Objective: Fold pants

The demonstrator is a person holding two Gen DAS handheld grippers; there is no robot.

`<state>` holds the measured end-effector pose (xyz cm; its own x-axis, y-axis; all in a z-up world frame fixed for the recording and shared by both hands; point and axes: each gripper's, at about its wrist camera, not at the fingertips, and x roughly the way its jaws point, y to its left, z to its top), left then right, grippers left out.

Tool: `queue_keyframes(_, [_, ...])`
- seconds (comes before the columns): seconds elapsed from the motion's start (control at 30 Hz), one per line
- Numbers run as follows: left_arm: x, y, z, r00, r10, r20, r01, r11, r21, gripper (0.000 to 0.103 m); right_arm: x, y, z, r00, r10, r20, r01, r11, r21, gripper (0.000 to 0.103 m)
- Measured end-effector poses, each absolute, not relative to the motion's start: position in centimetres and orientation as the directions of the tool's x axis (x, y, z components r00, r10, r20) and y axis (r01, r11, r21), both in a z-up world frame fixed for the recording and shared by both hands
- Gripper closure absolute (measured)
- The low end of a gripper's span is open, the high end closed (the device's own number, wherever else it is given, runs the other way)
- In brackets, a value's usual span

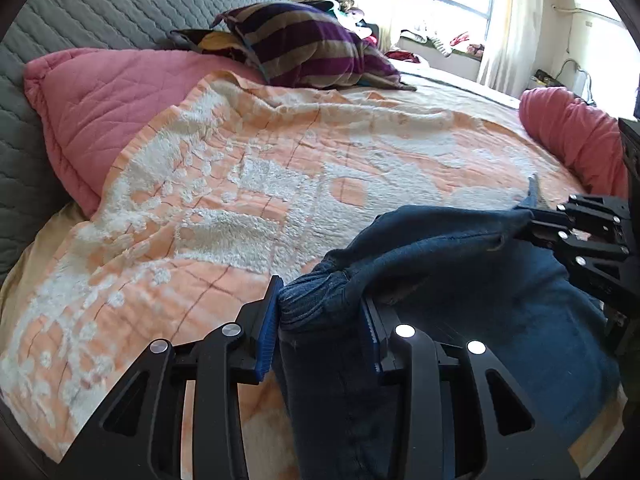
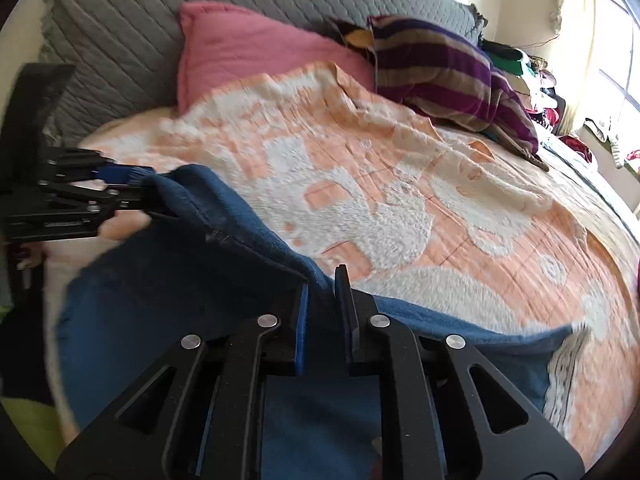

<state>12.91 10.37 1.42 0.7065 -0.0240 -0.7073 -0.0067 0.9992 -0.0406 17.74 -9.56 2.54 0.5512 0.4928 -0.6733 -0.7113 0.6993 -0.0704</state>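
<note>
Nearest, the left gripper (image 1: 320, 320) pinched a thick bunched fold of the blue pants (image 1: 460, 280); the right gripper (image 2: 324, 312) pinched their thin edge. The pants hung just above the orange blanket (image 1: 240, 184). Soft, limp denim probably wants gripping at hems.

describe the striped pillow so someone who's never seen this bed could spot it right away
Start at the grey quilted headboard behind the bed. Against it, on the orange and white blanket, lie two cushions: a plain pink pillow and, beside it on the window side, the striped pillow. Its broad purple and tan bands set it apart.
</note>
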Motion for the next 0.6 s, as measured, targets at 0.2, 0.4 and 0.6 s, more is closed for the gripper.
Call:
queue_keyframes(0.2, [9.1, 9.3, 2.1, 0.708, -0.073, -0.702, 0.058, 0.997, -0.045, 0.069, 11.9, -11.5, 3.2, 0.517, 0.515, -0.684, -0.729, 0.683, -0.037, 0.097])
queue_keyframes(0.4, [5.3, 9.1, 1.6, 0.682, -0.107, -0.723, 0.097, 0.994, -0.055, 0.069, 6.4, -11.9, 2.8, 0.454, 0.550, -0.701, -0.775, 0.632, -0.007, 0.098])
queue_keyframes(0.6, [2.7, 9.1, 0.8, 0.651, -0.119, -0.749, 0.120, 0.991, -0.053, 0.069, 3.0, -11.6, 1.2, 0.379, 0.554, -0.741, -0.802, 0.597, 0.037, 0.098])
